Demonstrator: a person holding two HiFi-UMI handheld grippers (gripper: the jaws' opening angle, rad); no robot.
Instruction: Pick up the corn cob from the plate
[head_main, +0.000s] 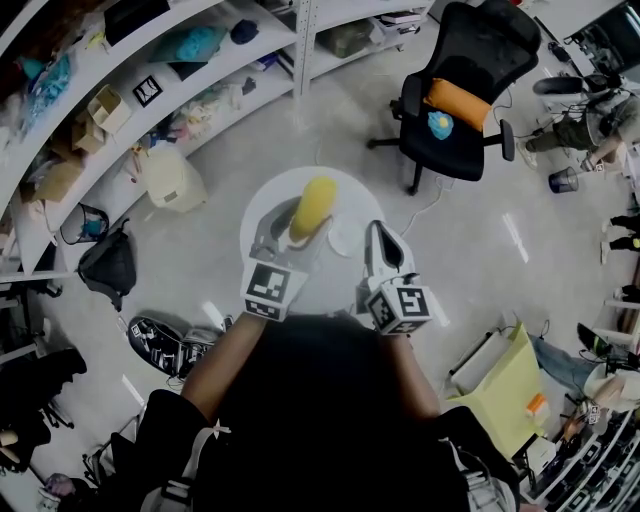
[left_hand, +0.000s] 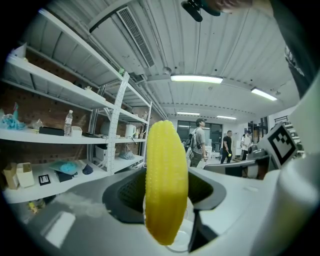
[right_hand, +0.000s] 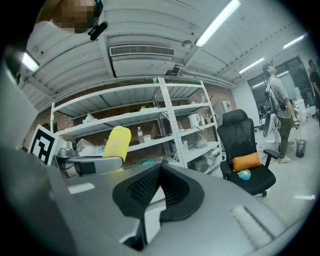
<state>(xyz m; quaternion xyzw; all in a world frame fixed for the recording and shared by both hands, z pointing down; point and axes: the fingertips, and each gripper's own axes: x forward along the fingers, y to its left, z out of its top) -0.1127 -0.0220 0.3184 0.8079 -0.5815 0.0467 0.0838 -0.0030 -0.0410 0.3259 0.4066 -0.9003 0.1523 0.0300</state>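
The yellow corn cob (head_main: 312, 207) stands upright above the round white table (head_main: 270, 205), and my left gripper (head_main: 292, 228) is shut on its lower part. In the left gripper view the cob (left_hand: 166, 185) fills the gap between the dark pads (left_hand: 125, 197), its tip rising well above them. A small white plate (head_main: 346, 240) lies on the table just right of the cob, with nothing on it. My right gripper (head_main: 384, 242) hovers beside the plate with its pads together and nothing in them. From the right gripper view (right_hand: 160, 172) the cob (right_hand: 116, 141) shows at the left.
A black office chair (head_main: 470, 60) with an orange cushion stands beyond the table on the right. Curved white shelves (head_main: 150, 90) run along the left. A black bag (head_main: 108, 265) and a yellow bag (head_main: 512, 390) lie on the floor. People (left_hand: 200, 142) stand far off.
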